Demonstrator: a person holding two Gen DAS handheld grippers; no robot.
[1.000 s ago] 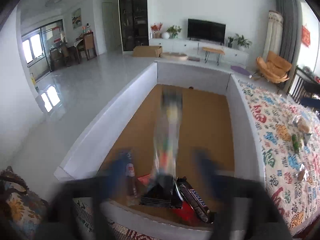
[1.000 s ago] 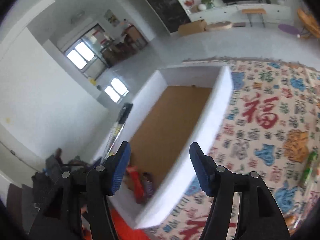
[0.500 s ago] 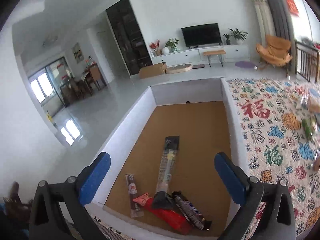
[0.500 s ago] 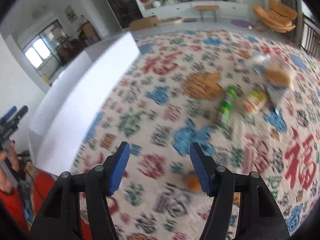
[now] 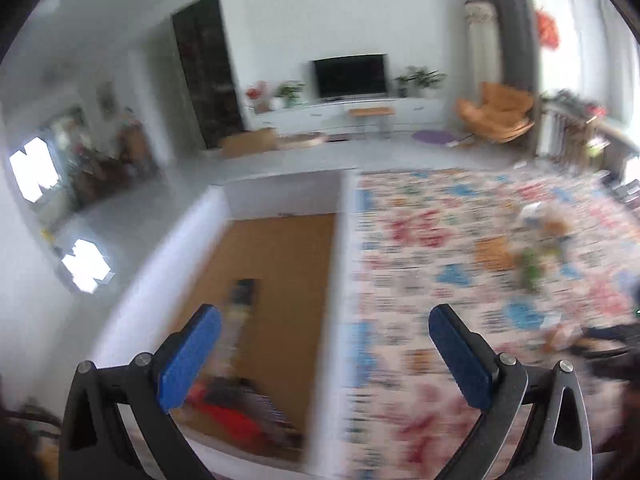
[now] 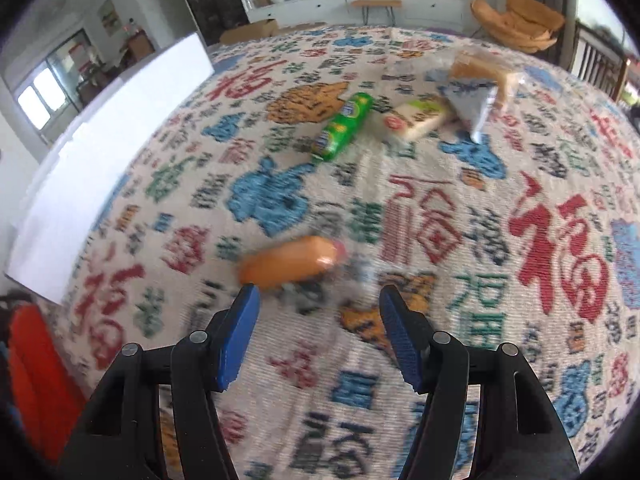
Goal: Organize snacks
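1. the right gripper (image 6: 318,336) hangs over the patterned cloth (image 6: 500,240) with its tongs apart and nothing between them.
2. an orange sausage snack (image 6: 292,266) lies on the cloth just beyond the right fingertips, blurred.
3. farther from the box (image 6: 108,152) than the sausage: a green tube snack (image 6: 344,126), a pale wrapped bar (image 6: 418,120) and a clear bag of bread (image 6: 480,76), near one another.
4. the left gripper (image 5: 324,360) stands wide and empty, straddling the right wall of the white box (image 5: 328,300).
5. inside the box a long packet (image 5: 240,320) and a red wrapper (image 5: 232,416) lie on the brown floor, smeared.
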